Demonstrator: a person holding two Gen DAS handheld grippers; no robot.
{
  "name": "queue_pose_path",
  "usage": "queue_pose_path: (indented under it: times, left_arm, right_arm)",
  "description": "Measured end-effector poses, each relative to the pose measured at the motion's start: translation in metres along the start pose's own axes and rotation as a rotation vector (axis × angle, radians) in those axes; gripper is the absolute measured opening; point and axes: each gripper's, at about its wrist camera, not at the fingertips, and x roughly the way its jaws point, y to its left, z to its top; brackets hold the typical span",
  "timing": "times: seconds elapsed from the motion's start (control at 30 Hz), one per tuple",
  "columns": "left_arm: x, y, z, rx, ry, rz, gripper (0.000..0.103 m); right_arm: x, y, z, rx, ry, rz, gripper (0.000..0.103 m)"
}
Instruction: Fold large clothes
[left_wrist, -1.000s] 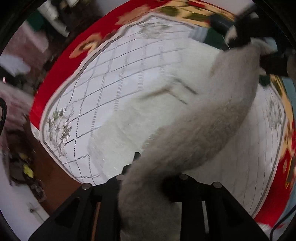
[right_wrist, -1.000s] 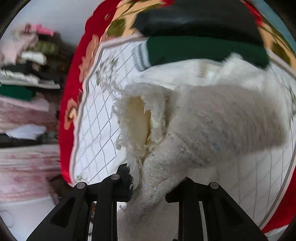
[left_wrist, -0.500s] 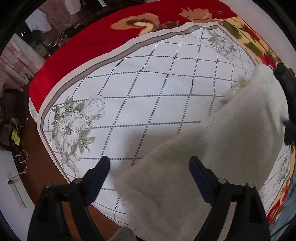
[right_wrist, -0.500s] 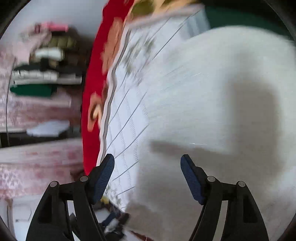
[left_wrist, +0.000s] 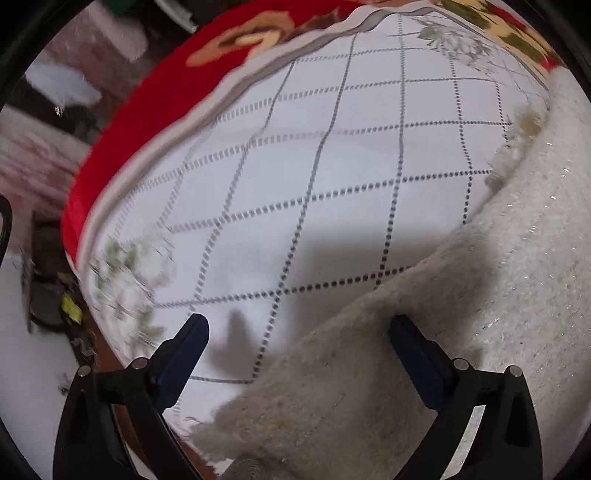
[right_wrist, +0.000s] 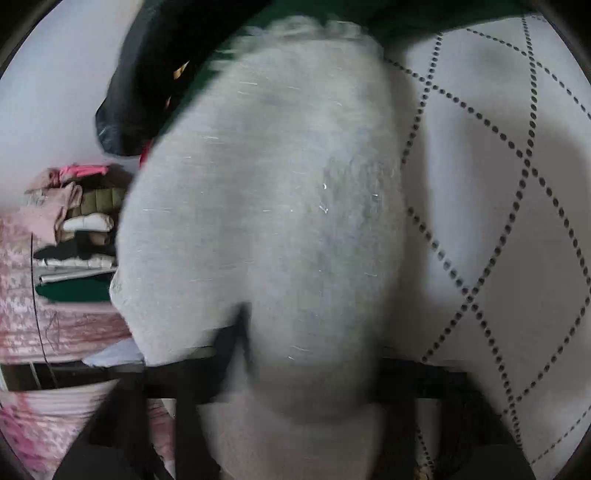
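A fluffy white garment (left_wrist: 461, 314) lies on a white diamond-patterned cloth (left_wrist: 332, 177) over a red flowered blanket (left_wrist: 155, 110). My left gripper (left_wrist: 299, 354) is open above the garment's near edge, with one blue pad (left_wrist: 184, 354) over the cloth and the other over the fleece. In the right wrist view the garment (right_wrist: 266, 221) bulges up in front of the lens and hides the fingertips. My right gripper (right_wrist: 295, 384) looks shut on the fleece, but the frame is blurred.
A dark green and black garment (right_wrist: 155, 74) lies behind the white one. Stacks of folded clothes (right_wrist: 74, 229) sit on shelves to the left. The bed's edge (left_wrist: 96, 325) and the floor are at the lower left in the left wrist view.
Both grippers let go of the white garment half a second ago. Now the left stays open and has moved closer to the cloth, and the right has closed in on the fleece again.
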Motion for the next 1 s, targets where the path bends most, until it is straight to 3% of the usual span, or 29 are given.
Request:
queue_pose_path:
  times: [0.07,0.13,0.27,0.4,0.47,0.57,0.63,0.73,0.83,0.9,1.0]
  left_arm:
    - [-0.016,0.0,-0.001,0.018,-0.017,0.002,0.102]
    - [-0.033,0.003,-0.006,0.016,-0.028,-0.005,0.101]
    - [-0.071,0.001,-0.021,0.04,-0.059,0.004,0.101]
    - [-0.088,-0.021,-0.034,0.054,-0.046,-0.017,0.101]
    - [-0.094,-0.032,-0.045,0.068,-0.03,-0.038,0.101]
    - [-0.108,-0.066,-0.058,0.112,-0.032,-0.078,0.101]
    - [-0.112,-0.091,-0.062,0.136,-0.025,-0.13,0.102]
    - [-0.105,-0.134,-0.055,0.161,-0.04,-0.177,0.102]
    - [-0.081,-0.168,-0.034,0.154,-0.04,-0.163,0.102]
    - [-0.055,-0.181,-0.019,0.153,-0.023,-0.141,0.102]
    - [-0.011,-0.188,-0.001,0.15,0.024,-0.119,0.102]
  right_arm:
    - [-0.027,-0.008,-0.021,0.074,-0.038,0.035,0.029]
    - [-0.061,-0.019,-0.051,0.131,-0.081,0.002,0.028]
    - [-0.131,-0.06,-0.125,0.236,-0.113,-0.174,0.03]
    - [-0.16,-0.091,-0.158,0.27,0.003,-0.343,0.052]
    - [-0.176,-0.089,-0.165,0.248,0.025,-0.412,0.053]
    - [-0.204,-0.058,-0.171,0.106,0.011,-0.556,0.053]
    - [-0.213,-0.033,-0.171,0.021,-0.013,-0.565,0.053]
    - [-0.202,0.006,-0.155,-0.093,0.014,-0.499,0.053]
    - [-0.161,0.043,-0.117,-0.205,0.047,-0.457,0.053]
    - [-0.118,0.064,-0.09,-0.277,0.064,-0.472,0.052]
    - [-0.047,0.065,-0.056,-0.33,0.147,-0.586,0.047]
